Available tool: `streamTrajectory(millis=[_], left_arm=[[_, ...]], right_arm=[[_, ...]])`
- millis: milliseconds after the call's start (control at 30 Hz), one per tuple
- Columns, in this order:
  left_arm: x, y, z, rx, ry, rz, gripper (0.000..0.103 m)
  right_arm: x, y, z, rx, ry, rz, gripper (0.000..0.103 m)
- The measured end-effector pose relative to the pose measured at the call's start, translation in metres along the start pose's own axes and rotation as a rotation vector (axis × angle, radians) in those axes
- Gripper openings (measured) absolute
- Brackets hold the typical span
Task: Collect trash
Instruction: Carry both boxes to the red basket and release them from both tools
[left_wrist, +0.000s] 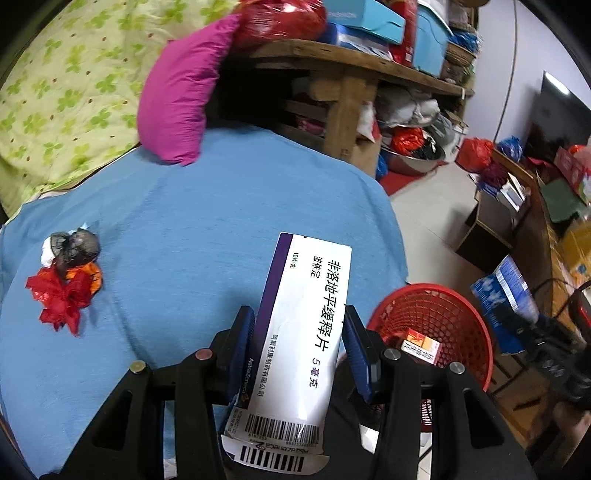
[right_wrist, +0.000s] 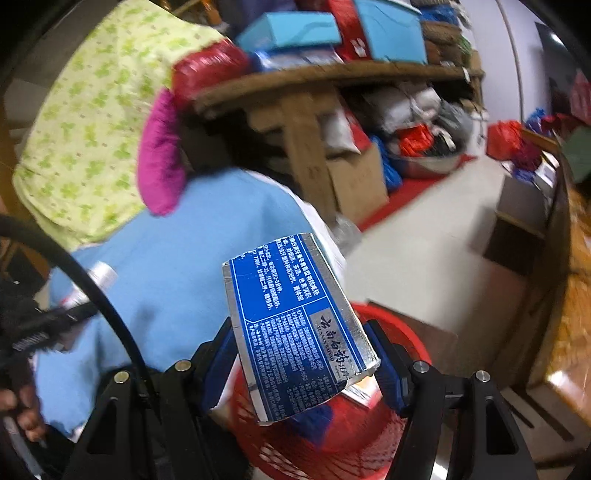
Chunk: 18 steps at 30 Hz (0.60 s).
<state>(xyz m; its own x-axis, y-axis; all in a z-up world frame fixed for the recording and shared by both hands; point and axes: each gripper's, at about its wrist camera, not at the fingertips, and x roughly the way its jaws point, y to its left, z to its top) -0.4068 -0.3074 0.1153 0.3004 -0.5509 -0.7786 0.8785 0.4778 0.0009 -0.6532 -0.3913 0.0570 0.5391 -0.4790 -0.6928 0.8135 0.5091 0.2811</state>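
Two boxes are gripped: the left hand-held gripper (left_wrist: 299, 347) clamps a white medicine box (left_wrist: 299, 332); the right hand-held gripper (right_wrist: 303, 354) clamps a blue carton (right_wrist: 295, 325) above the red basket (right_wrist: 399, 332), lower centre.

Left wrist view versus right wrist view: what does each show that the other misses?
Left wrist only: the left tongs gripping a white medicine box, and crumpled wrappers lying on the blue sheet.
Right wrist only: the right tongs gripping a blue carton.
Both: the red basket, the pink pillow and the wooden shelf.
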Motion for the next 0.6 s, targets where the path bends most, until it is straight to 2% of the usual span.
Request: streamTrajectory(millis=[200, 600], left_arm=[[0.007, -0.014, -0.004, 0.024, 0.021, -0.006, 0.05], [0.019, -0.029, -0.004, 0.048, 0.044, -0.021, 0.05]], right_arm=[[0.017, -0.02, -0.022, 0.029, 0.062, -0.031, 0.07], [0.027, -0.023, -0.031, 0.035, 0.101, -0.08, 0.072]])
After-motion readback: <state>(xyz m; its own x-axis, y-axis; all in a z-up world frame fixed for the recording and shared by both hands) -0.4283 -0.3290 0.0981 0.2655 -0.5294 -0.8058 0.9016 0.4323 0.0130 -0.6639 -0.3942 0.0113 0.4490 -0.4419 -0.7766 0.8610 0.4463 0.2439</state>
